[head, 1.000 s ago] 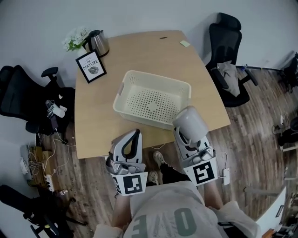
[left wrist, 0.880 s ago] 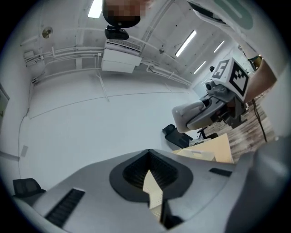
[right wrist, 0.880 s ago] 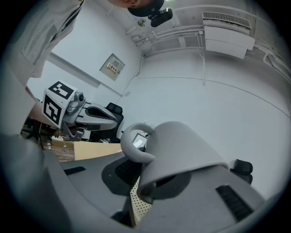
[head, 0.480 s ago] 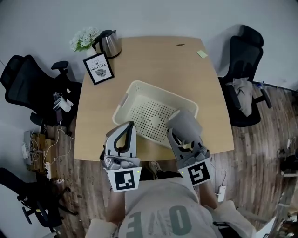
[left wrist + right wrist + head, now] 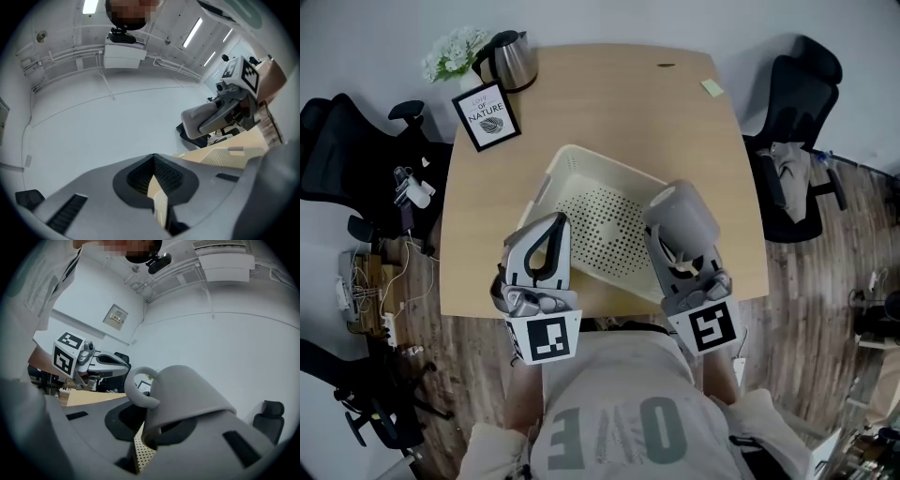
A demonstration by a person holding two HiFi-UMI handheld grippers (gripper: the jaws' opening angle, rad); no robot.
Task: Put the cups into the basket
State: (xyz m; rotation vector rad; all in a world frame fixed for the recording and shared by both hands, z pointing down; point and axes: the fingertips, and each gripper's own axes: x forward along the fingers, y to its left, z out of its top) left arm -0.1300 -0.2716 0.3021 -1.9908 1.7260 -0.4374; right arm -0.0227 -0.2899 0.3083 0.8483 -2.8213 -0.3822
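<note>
A cream perforated basket (image 5: 609,165) sits mid-table, and it shows beige in the left gripper view (image 5: 225,157). My right gripper (image 5: 678,246) is shut on a grey cup (image 5: 680,217), held bottom-up over the basket's near right corner. In the right gripper view the cup (image 5: 187,390) lies across the jaws with its handle to the left, and the basket's perforated floor shows through the gap below. My left gripper (image 5: 548,230) is shut and empty over the basket's near left rim. Its tips meet in its own view (image 5: 153,161).
The wooden table (image 5: 609,94) carries a steel kettle (image 5: 514,61), white flowers (image 5: 450,56) and a framed sign (image 5: 486,117) at the far left. A yellow sticky note (image 5: 712,87) lies far right. Black office chairs (image 5: 797,94) (image 5: 347,178) flank the table.
Both grippers have moved forward over the table. The cup has gone from the basket's near edge to above its near right corner. The left gripper now overlaps the near left rim.
</note>
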